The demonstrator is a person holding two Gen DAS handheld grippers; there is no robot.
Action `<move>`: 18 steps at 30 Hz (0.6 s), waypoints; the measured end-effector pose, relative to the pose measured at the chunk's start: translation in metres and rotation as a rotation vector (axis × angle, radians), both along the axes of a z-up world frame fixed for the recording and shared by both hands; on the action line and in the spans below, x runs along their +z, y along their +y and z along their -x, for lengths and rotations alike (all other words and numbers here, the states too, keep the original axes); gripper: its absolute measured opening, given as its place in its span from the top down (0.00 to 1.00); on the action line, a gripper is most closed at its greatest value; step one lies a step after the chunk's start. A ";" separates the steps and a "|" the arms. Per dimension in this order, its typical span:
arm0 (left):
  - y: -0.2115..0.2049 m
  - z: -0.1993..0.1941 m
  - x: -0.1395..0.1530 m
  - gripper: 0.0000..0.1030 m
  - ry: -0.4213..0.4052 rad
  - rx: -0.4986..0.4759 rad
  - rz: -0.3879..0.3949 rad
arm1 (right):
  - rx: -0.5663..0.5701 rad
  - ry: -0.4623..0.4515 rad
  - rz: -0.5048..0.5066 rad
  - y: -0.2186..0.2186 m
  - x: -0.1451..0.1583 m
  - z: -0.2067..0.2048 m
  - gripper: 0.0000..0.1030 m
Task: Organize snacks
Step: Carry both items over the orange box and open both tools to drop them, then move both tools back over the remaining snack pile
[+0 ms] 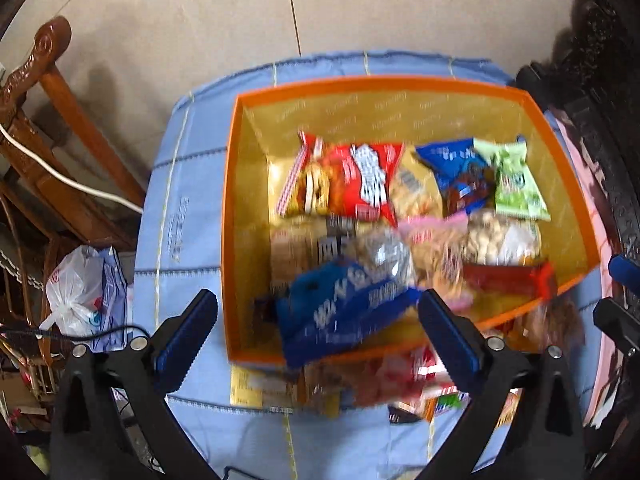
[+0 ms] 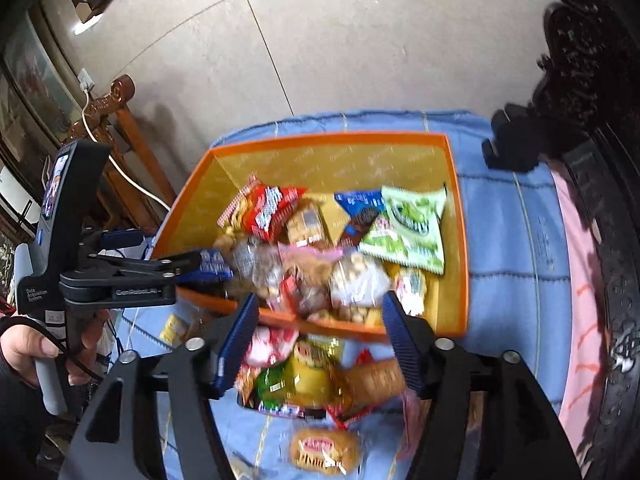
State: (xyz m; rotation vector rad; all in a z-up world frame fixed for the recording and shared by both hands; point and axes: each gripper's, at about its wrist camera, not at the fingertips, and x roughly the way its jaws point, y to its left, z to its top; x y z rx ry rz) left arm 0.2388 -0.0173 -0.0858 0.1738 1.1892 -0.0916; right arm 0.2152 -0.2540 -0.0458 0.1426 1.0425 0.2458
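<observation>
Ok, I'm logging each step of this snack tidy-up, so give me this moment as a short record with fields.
container: orange box, gold inside, on blue checked cloth
in box: red packet, green packet, blue packet near the front wall, others
outside box: loose pile of snacks on the cloth in front
left tongs: open, nothing gripped
right tongs: open, nothing gripped

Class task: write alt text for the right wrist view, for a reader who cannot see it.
An orange box full of snack packets sits on a blue cloth. The right gripper hangs open and empty over more loose packets in front of the box. At left, a hand holds the left gripper over the box's near corner.
</observation>
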 end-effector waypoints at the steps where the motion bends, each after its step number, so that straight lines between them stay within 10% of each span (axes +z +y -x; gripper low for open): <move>1: 0.002 0.006 0.000 0.04 -0.005 0.000 -0.008 | -0.001 0.009 -0.005 -0.001 -0.002 0.006 0.35; 18: 0.014 0.129 -0.049 0.04 0.139 -0.121 -0.029 | 0.033 0.162 0.046 0.012 -0.054 0.116 0.11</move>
